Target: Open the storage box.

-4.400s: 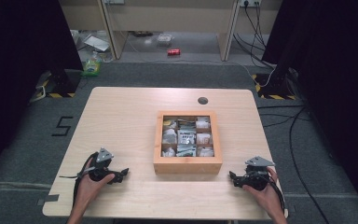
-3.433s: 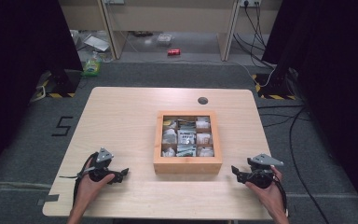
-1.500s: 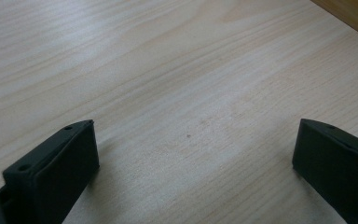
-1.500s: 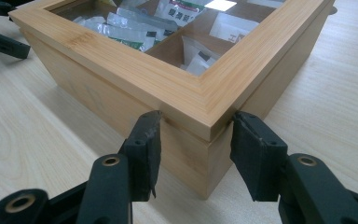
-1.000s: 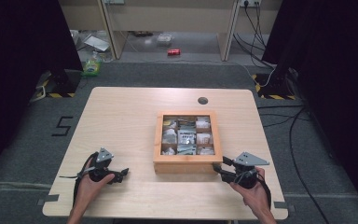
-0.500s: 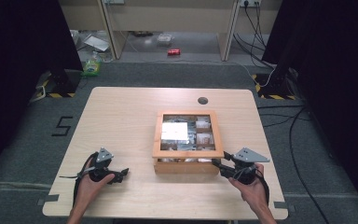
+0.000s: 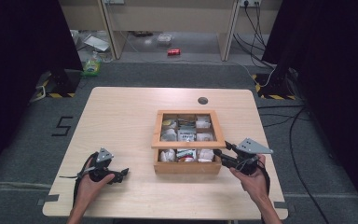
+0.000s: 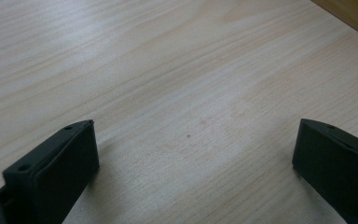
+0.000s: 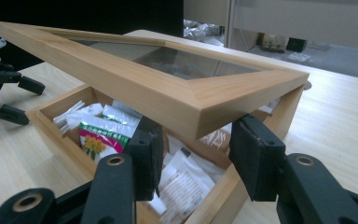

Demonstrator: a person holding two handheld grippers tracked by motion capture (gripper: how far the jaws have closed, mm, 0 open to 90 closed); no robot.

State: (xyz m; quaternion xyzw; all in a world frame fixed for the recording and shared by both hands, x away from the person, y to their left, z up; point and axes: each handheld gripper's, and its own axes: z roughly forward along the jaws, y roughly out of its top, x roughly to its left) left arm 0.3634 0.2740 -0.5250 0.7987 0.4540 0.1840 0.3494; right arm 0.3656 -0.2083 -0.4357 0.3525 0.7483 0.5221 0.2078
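lifting the lid (image 9: 168,88) off the box (image 7: 186,165) at my 12 o'clock, my right gripper (image 9: 196,161), jaws just narrowed, props its near corner up while the left gripper (image 7: 105,170) rests spread at 9, so the packets (image 9: 100,135) are now reachable.

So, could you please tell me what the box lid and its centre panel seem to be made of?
The lid frame looks like pale, smooth wood, its grain showing along the edge. Its panel seems to be glass or clear plastic: see-through and faintly reflective. I cannot tell which.
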